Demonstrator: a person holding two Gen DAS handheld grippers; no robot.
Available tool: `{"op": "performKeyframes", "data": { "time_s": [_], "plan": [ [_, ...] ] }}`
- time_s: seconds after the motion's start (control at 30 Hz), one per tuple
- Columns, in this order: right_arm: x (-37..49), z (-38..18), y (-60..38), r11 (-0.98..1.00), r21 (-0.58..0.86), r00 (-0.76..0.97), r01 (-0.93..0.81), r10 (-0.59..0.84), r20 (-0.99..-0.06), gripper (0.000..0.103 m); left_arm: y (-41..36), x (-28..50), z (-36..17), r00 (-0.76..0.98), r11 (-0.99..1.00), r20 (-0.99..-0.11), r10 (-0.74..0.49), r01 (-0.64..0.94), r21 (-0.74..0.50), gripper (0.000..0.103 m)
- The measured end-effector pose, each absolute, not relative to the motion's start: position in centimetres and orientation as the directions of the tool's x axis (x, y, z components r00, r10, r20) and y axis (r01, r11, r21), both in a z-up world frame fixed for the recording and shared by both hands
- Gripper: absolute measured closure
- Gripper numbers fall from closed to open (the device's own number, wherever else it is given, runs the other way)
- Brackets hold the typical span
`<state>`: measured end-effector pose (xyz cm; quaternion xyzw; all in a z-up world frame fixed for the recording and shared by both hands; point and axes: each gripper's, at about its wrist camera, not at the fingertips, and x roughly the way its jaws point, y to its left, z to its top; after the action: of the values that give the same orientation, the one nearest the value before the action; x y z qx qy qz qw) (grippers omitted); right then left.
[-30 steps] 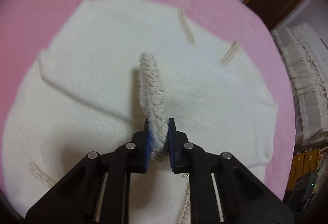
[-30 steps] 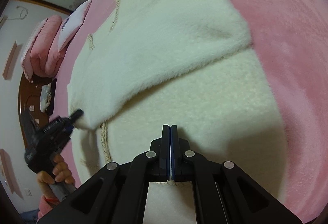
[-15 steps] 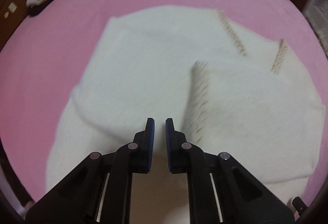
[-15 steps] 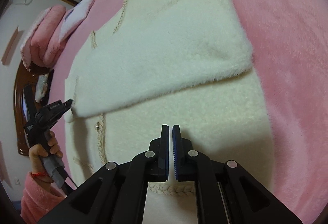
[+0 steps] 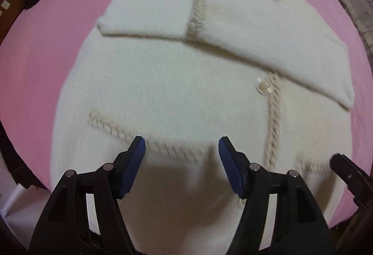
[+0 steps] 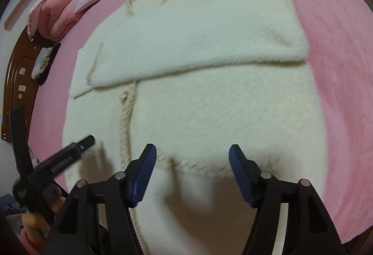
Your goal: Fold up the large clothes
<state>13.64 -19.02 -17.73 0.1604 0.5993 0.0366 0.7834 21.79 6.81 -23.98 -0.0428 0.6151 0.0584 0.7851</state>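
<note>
Okay, cardigan (image 5: 177, 91) lies flat on the pink bed (image 5: 46, 45), both sleeves folded across the chest; left gripper (image 5: 181, 157) & right gripper (image 6: 192, 166) jaws opening, nothing btwn them; I'd pinch the bottom hem (image 6: 186, 165) evenly w/ both, then fold up.

Both of my wrist views are lit by soft, fairly dim indoor light from above, which throws a broad shadow of my left gripper (image 5: 181, 150) and of my right gripper (image 6: 192, 157) onto the near edge of the cardigan (image 5: 177, 91), with no glare anywhere. Motion blur smears the braided trim (image 5: 144, 136) and the fuzzy knit close to the fingers, while the blue pads (image 6: 240, 171) stay sharp. The fisheye bends the pink bed (image 6: 338, 45) into a bulge and darkens the corners to black.
</note>
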Motion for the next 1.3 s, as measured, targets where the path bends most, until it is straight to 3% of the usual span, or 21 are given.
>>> {"op": "performKeyframes", "data": {
  "time_s": [0.2,0.43,0.57,0.93,1.3],
  "plan": [
    [8.8,-14.6,-13.7,0.965,0.237,0.351,0.114,0.185,-0.918,0.016,7.2,17.3,-20.7,0.305,0.996,-0.952,-0.012,-0.08,-0.038,0.04],
    [2.4,-12.2,-8.3,0.959,0.23,0.422,0.167,0.141,-0.895,0.014,11.7,11.3,-16.8,0.375,0.993,-0.924,-0.07,-0.061,-0.1,0.04],
    [-0.8,-12.0,-6.5,0.947,0.243,0.434,0.213,0.131,-0.892,0.013,13.8,8.4,-15.7,0.381,0.995,-0.924,-0.041,-0.073,-0.074,0.04],
    [-7.4,-16.7,-9.8,0.854,0.373,0.483,0.362,0.17,-0.859,0.012,18.5,3.8,-22.9,0.327,0.964,-0.942,-0.079,-0.217,-0.156,0.04],
    [-15.4,-21.9,-22.3,0.722,0.338,0.512,0.604,-0.026,-0.859,0.012,20.0,1.0,-27.9,0.355,0.958,-0.929,-0.1,-0.219,-0.187,0.04]
  ]
}}
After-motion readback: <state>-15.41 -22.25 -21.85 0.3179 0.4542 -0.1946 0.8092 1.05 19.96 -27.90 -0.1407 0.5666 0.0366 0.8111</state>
